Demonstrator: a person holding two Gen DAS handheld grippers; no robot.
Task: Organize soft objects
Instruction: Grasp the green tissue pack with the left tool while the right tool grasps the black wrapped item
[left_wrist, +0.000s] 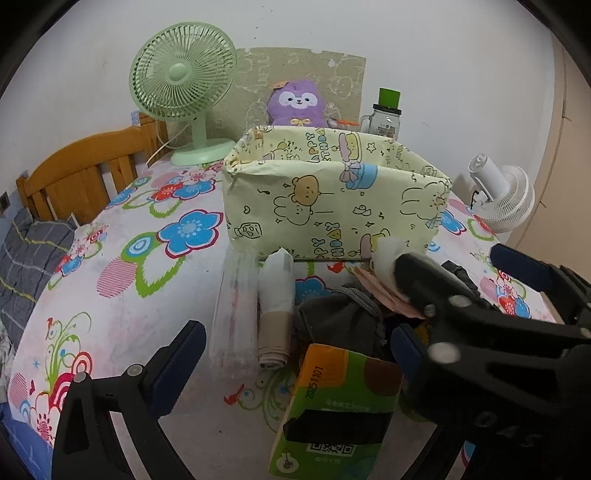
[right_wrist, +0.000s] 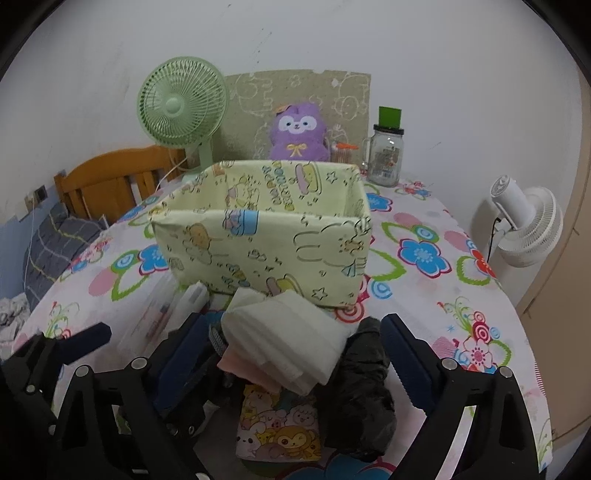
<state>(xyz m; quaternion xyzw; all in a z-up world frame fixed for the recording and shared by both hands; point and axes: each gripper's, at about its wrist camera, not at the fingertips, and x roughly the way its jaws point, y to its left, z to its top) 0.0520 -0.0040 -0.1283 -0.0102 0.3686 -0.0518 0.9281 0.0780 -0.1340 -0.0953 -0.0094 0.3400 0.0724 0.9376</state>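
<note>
Jaws of the right gripper stand wide around the white folded cloth topping the pile just before the yellow box, not yet pressing; close squarely on the folds. Left gripper, also apart, holds nothing. Box mouth stands unobstructed above.

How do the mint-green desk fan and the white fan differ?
The mint-green desk fan stands on the flowered tabletop at the back left; the white fan stands beyond the table's right edge. The green fan's grille faces the camera; the white fan shows its motor housing. Both have round slatted grilles.
</note>
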